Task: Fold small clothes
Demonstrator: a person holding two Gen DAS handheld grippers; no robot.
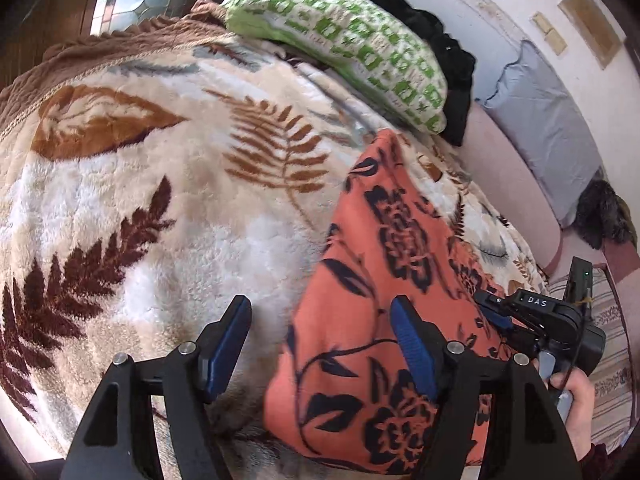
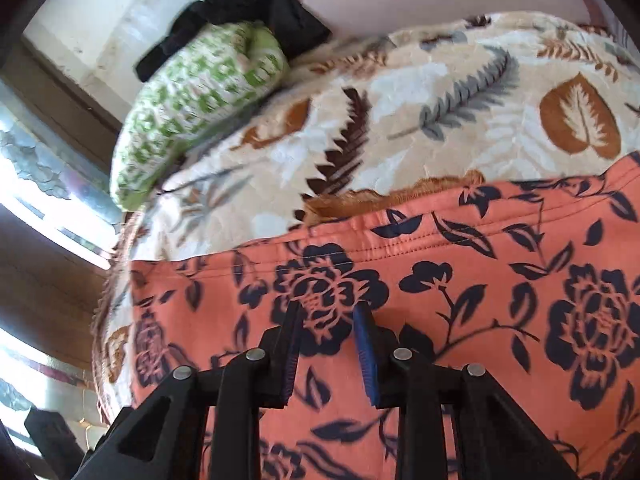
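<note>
An orange garment with a dark floral print (image 1: pixel 376 280) lies flat on a plush leaf-patterned blanket (image 1: pixel 168 200). My left gripper (image 1: pixel 320 316) is open wide, just above the garment's left edge, one finger over the blanket and one over the cloth. The right gripper (image 1: pixel 496 312) shows at the garment's right side in the left wrist view. In the right wrist view the right gripper (image 2: pixel 328 312) is low over the garment (image 2: pixel 480 300), with its jaws partly open and nothing between them. The garment's stitched hem (image 2: pixel 420 236) runs across ahead of it.
A green-and-white checked pillow (image 1: pixel 344 48) and a black cloth (image 1: pixel 440 52) lie at the far side of the bed. A grey pillow (image 1: pixel 548 128) leans on the wall to the right. A window (image 2: pixel 36 184) is on the left. The blanket (image 2: pixel 440 120) spreads beyond the hem.
</note>
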